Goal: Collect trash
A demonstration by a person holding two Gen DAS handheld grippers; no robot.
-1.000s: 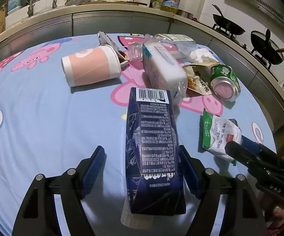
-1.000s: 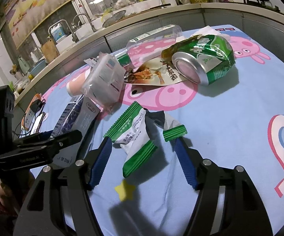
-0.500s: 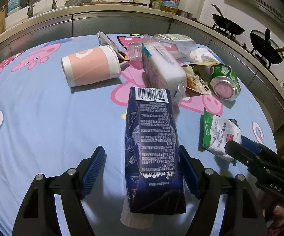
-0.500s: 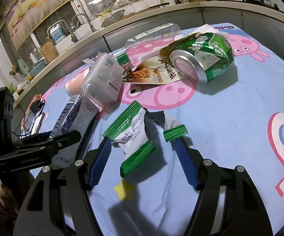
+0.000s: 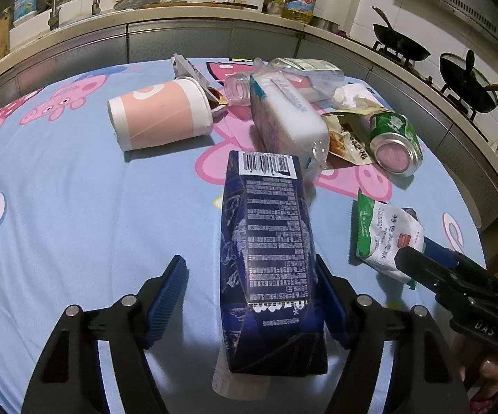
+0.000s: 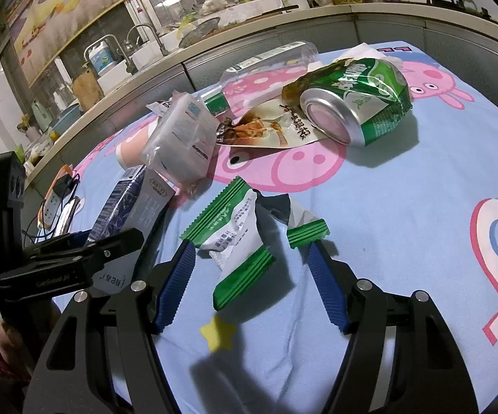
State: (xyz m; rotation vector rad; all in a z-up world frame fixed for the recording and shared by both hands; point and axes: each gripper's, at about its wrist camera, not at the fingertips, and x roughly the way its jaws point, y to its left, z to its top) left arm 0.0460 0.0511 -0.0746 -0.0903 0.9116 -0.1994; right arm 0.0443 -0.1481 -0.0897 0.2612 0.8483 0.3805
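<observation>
At the bottom of the left wrist view, the left hand-held gripper (image 5: pixel 250 296) stands wide around a dark blue carton (image 5: pixel 269 258) that lies lengthwise between its blue pads. The right pad sits against the carton's side, while a clear gap separates the left pad from it. At the lower right of the same view, the tip of the other gripper reaches a green-and-white snack wrapper (image 5: pixel 385 238) lying on the blue cartoon-print tabletop (image 5: pixel 59 189).

At the bottom of the right wrist view, the right hand-held gripper (image 6: pixel 249 284) is spread wide with that torn wrapper (image 6: pixel 236 234) lying between its fingers; neither pad presses on it. To the left of centre, the carton (image 6: pixel 124 207) lies beyond the black frame of the left gripper.

Farther up the left wrist view, a pack of tissues in clear film (image 5: pixel 283 117) lies just beyond the carton's barcode end. To its left a pink paper cup (image 5: pixel 160 117) lies on its side. To its right lie a brown snack pouch (image 5: pixel 347 138) and a dented green can (image 5: pixel 393 141), its end facing the camera. Behind them lie a clear plastic bottle (image 5: pixel 304 69) and crumpled paper (image 5: pixel 352 95). A kitchen counter with a sink (image 5: pixel 76 17) and woks on a stove (image 5: pixel 400 46) curves across the top of the frame.
</observation>
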